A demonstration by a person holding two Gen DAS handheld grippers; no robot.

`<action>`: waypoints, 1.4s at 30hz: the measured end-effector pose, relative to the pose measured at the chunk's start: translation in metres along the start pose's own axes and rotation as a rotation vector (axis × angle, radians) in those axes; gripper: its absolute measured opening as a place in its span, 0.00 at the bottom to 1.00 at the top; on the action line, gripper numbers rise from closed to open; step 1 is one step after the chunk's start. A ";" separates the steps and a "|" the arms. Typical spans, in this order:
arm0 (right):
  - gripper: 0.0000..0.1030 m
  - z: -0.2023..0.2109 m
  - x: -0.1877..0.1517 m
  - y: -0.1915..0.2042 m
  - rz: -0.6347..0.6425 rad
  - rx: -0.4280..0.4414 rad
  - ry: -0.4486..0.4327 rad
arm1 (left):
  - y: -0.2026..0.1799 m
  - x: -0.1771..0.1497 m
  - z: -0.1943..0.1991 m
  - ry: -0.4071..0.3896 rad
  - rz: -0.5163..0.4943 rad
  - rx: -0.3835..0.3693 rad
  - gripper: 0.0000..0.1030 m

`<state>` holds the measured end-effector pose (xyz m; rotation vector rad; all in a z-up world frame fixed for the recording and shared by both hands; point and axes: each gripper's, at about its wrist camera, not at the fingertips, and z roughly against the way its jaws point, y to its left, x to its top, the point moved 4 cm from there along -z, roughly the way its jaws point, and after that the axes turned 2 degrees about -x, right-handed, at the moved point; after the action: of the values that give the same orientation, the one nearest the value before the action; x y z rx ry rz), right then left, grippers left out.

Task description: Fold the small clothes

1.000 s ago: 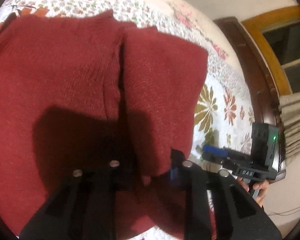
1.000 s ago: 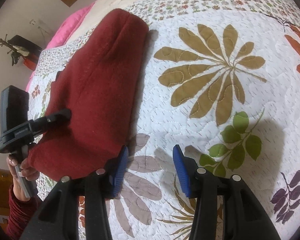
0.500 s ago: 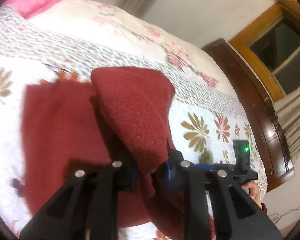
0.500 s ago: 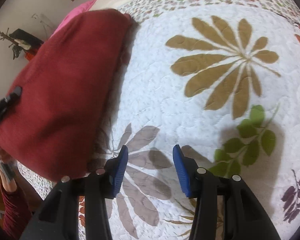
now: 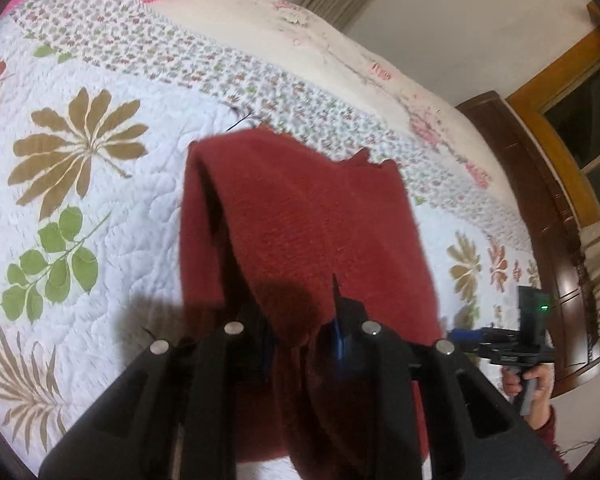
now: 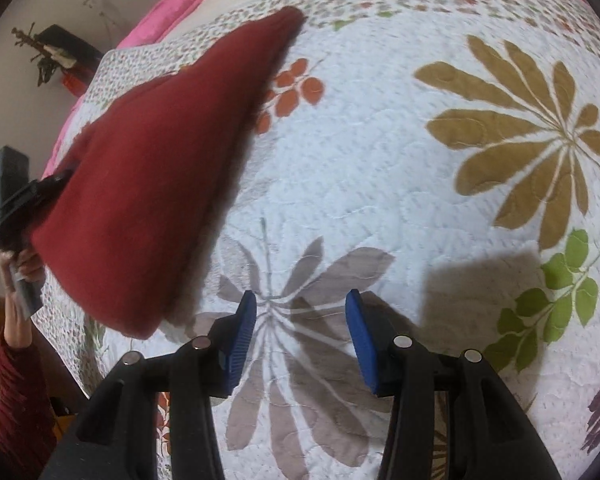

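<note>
While our left claw (image 5: 300,344) pinches the edge of the dark red knitted garment (image 5: 300,232) and carries it doubled above the floral quilt (image 6: 380,160), we should lower it flat and square; our right claw (image 6: 300,336) hangs spread and empty beside the garment.

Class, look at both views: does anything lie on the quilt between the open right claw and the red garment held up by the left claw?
Nothing visible. Only bare quilt separates the right claw from the red garment, which the left claw grips.
</note>
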<state>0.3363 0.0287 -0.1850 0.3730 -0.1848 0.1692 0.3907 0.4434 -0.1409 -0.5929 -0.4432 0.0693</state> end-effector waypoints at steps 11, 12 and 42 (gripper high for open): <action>0.47 -0.002 -0.010 0.046 0.053 0.088 -0.003 | 0.000 -0.032 0.016 0.011 0.026 -0.033 0.58; 0.47 -0.001 -0.009 0.050 0.055 0.104 -0.006 | -0.005 -0.039 0.025 0.010 0.013 -0.032 0.60; 0.28 -0.035 -0.016 0.109 0.043 0.304 0.084 | -0.002 -0.090 0.018 0.114 -0.068 0.000 0.13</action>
<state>0.3042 0.1395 -0.1834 0.6629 -0.0841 0.2564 0.3017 0.4341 -0.1609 -0.5777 -0.3528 -0.0292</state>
